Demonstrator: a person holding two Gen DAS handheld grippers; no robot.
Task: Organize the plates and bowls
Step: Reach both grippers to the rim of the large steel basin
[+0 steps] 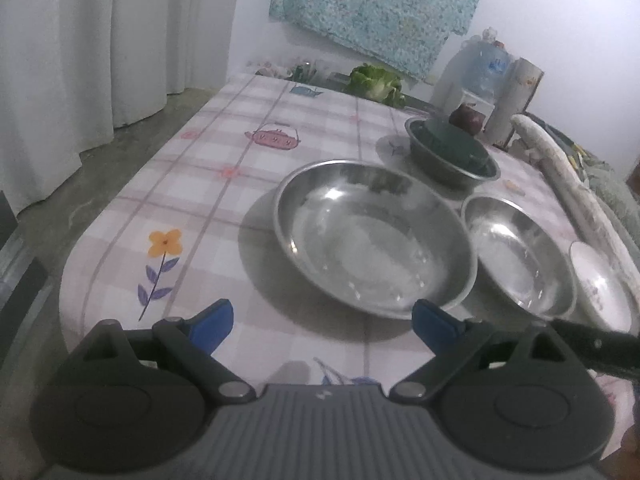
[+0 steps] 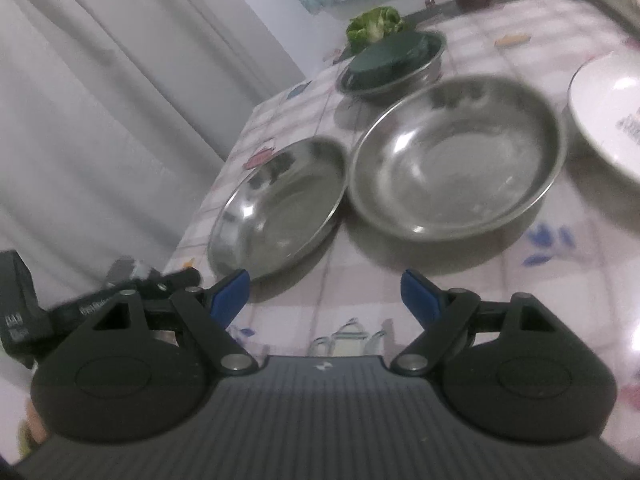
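Left wrist view: left hand-held gripper [image 1: 322,326] hovers low over the table [image 1: 192,184] with its blue-tipped fingers [image 1: 214,322] spread wide, nothing between them. Directly ahead of it, just past the fingertips, sits the large steel plate [image 1: 372,236], empty, upright on the patterned cloth. Ahead and to the right, just beside that plate, a smaller steel bowl [image 1: 520,252]; further right, at the frame edge, a white dish [image 1: 600,288]. Beyond the plate, farther from the gripper, a small steel bowl with a dark green dish [image 1: 452,148] nested inside. Leafy greens [image 1: 376,80] lie at the far table end. Right wrist view: right hand-held gripper [image 2: 326,294] also spread wide and holding nothing, above the cloth. Smaller steel bowl [image 2: 456,160] is ahead and slightly right of it; large steel plate [image 2: 276,204] ahead-left, rims nearly touching. White dish [image 2: 608,116] far right. Part of the left gripper shows at the lower left, blurred.
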